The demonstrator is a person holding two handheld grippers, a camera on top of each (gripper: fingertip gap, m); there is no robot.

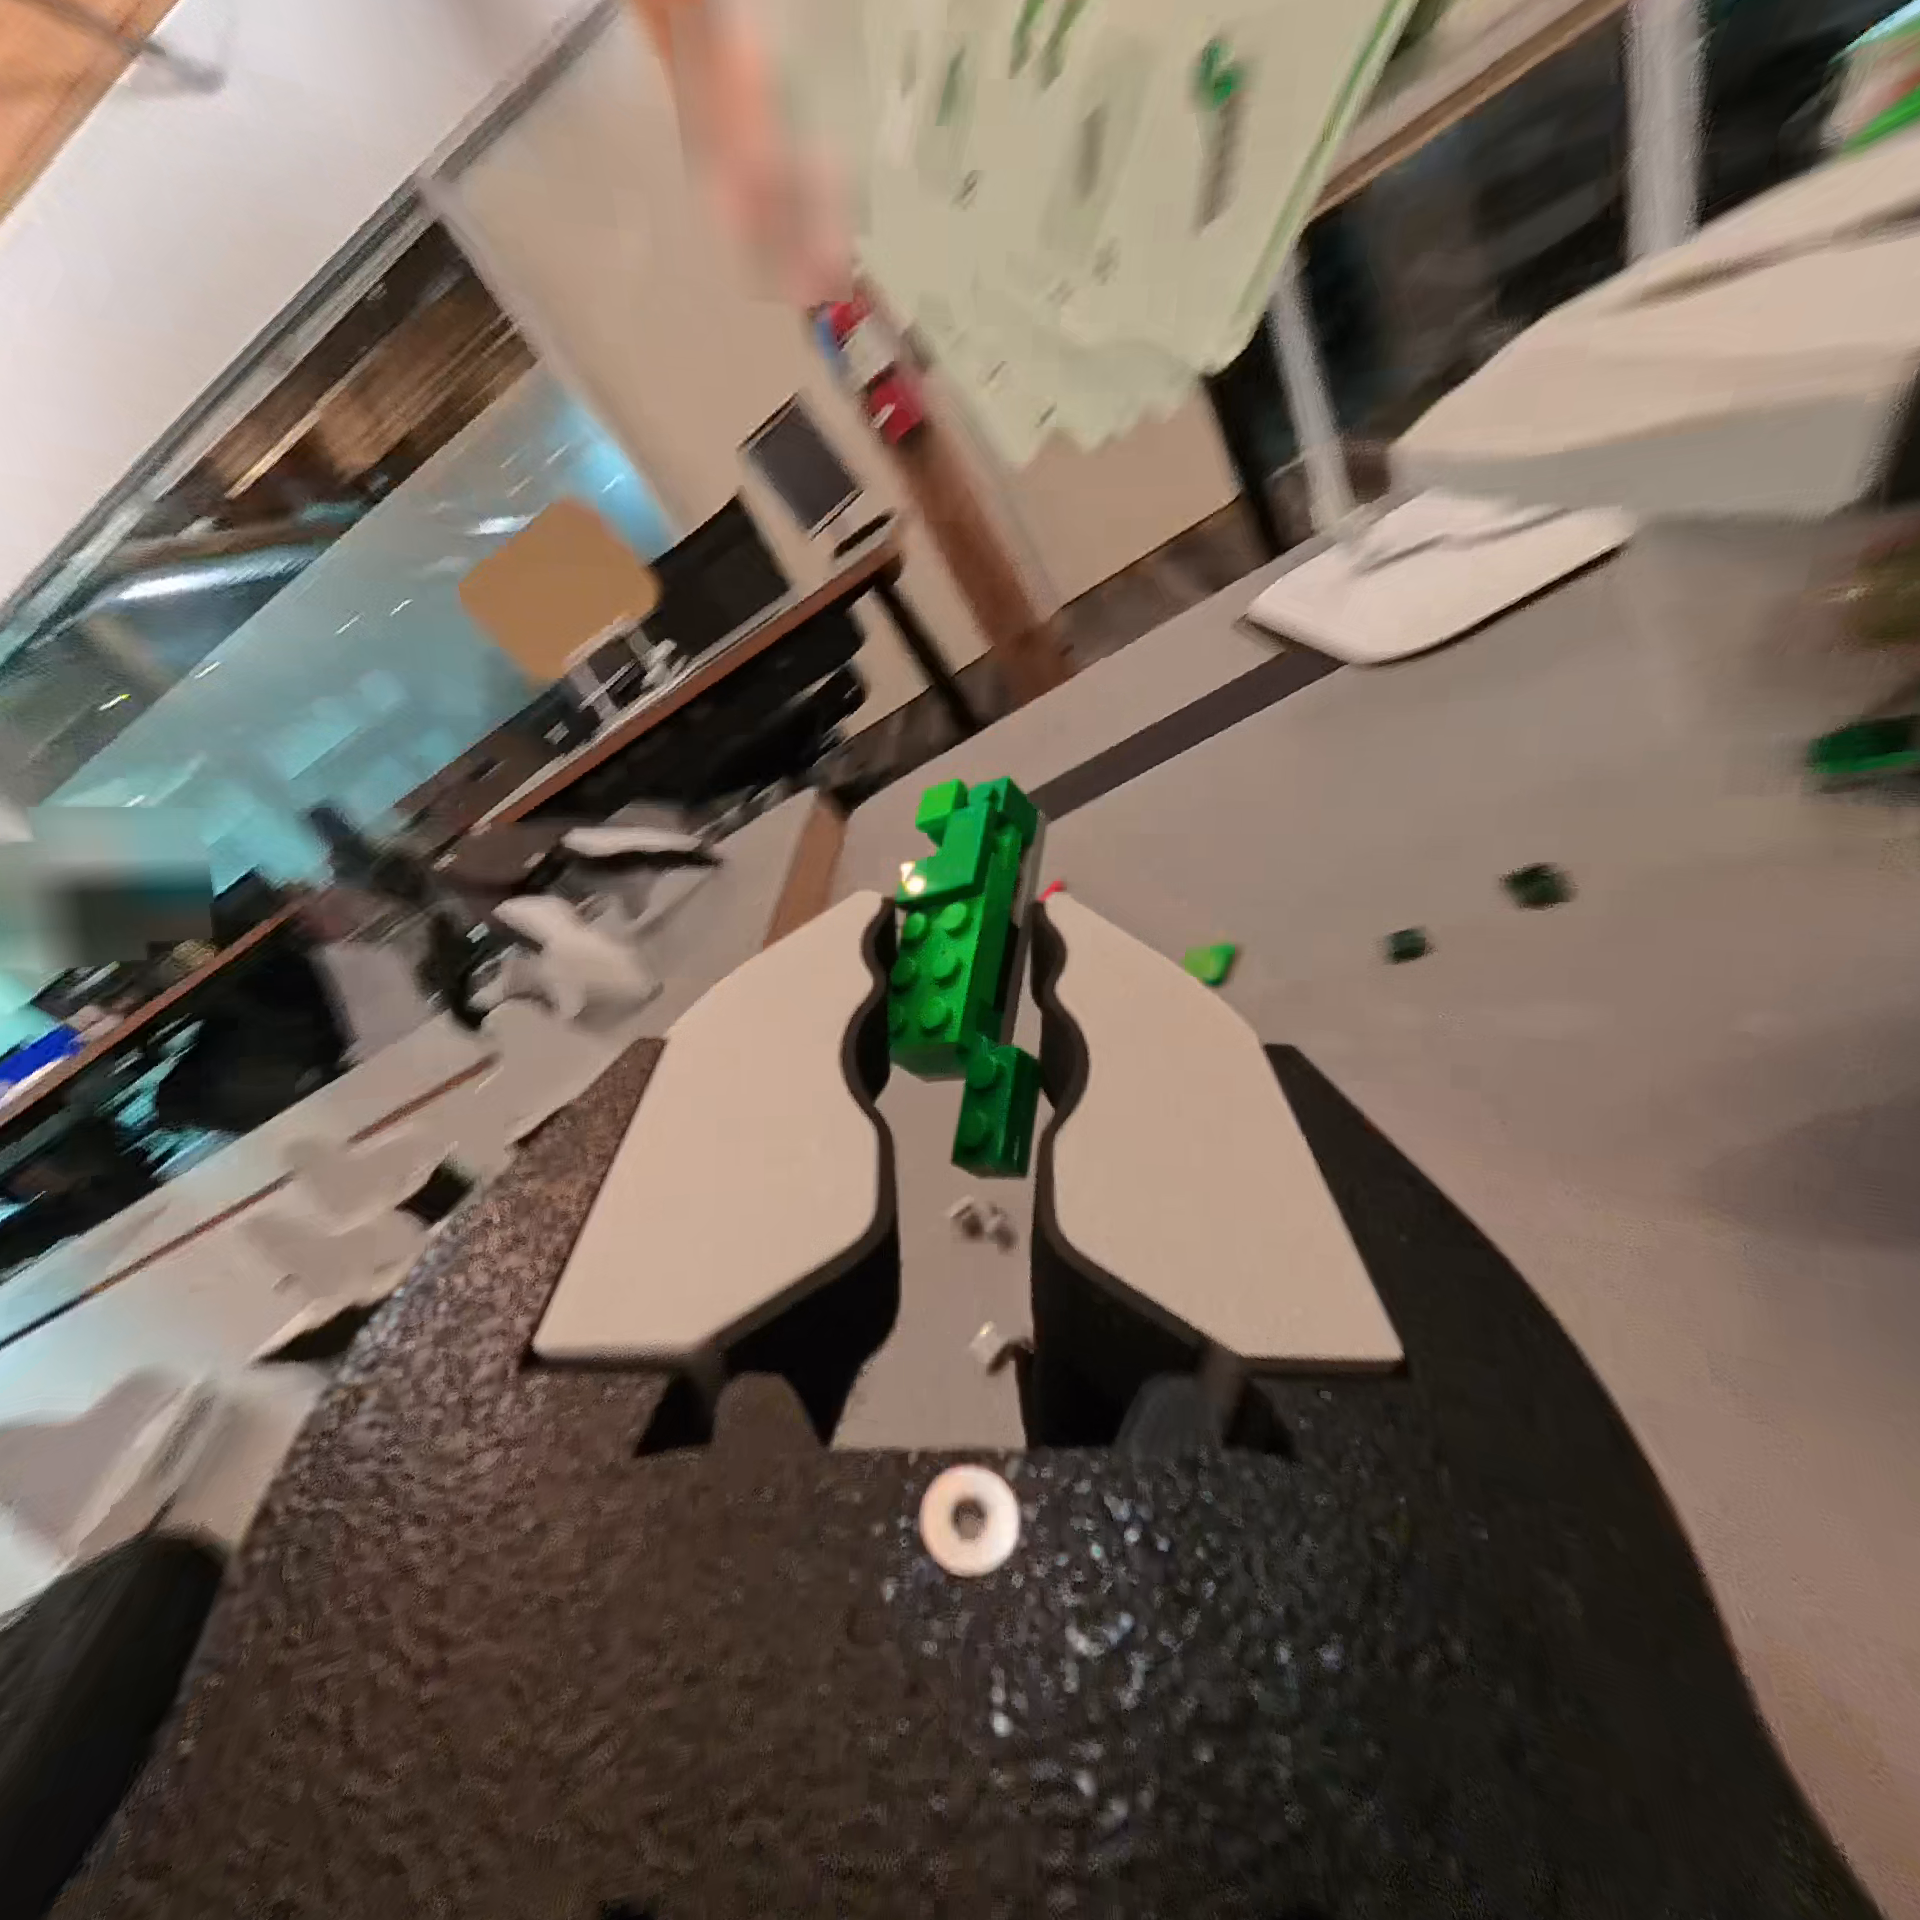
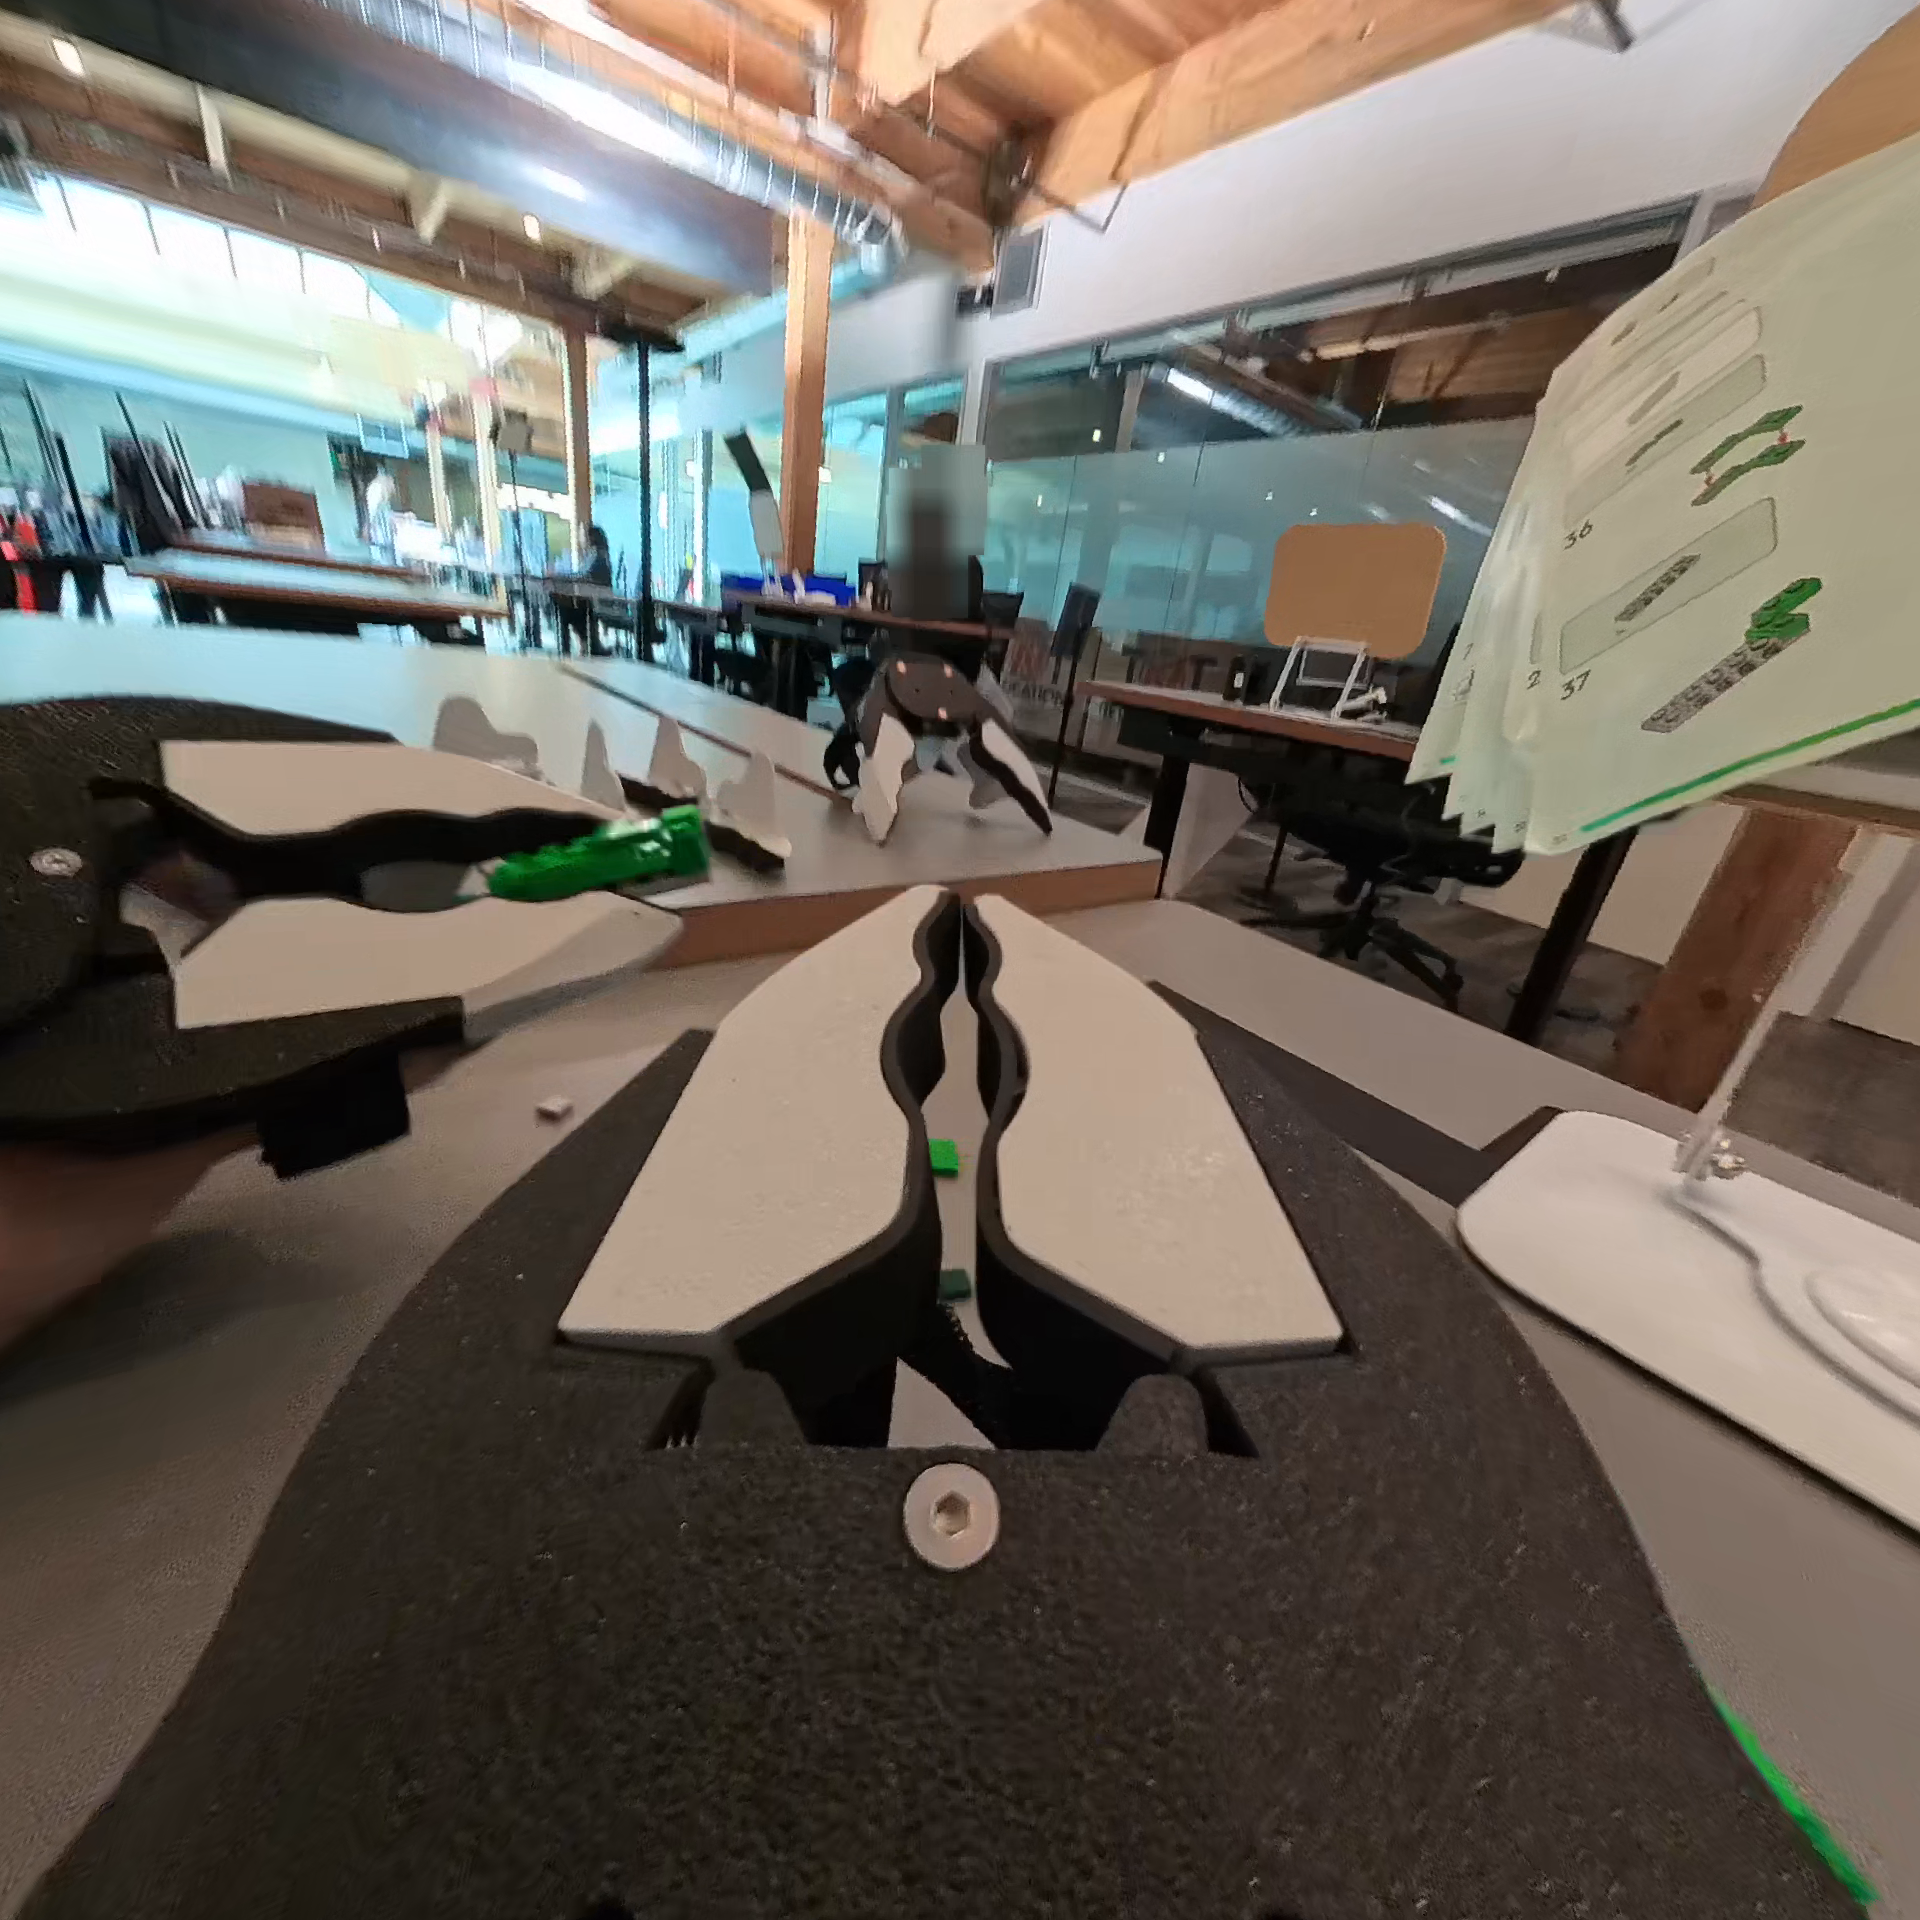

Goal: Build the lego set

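left gripper [image 1: 961,914] clamped the green lego assembly [image 1: 966,977] above the grey table [image 1: 1558,1143] | right gripper [image 2: 958,909] pinched together, empty | loose green pieces [image 1: 1210,961] lay right | instruction booklet [image 2: 1683,540] stood far right

Left gripper [image 1: 951,914]: fingers [image 1: 769,1122] smooth matt grey, body coarse grainy black.
Lego assembly [image 1: 961,977]: glossy green plastic, studded.
Screw [image 2: 950,1528] at 6 o'clock of right gripper [image 2: 961,909]: bright metal.
Table [image 1: 1558,1039]: smooth matt grey.
Instruction booklet [image 2: 1683,520] at 2 o'clock: pale green paper, slight sheen.
Stand base [image 2: 1621,1278]: smooth white.
Ceiling beams [image 2: 1195,94]: bare wood.
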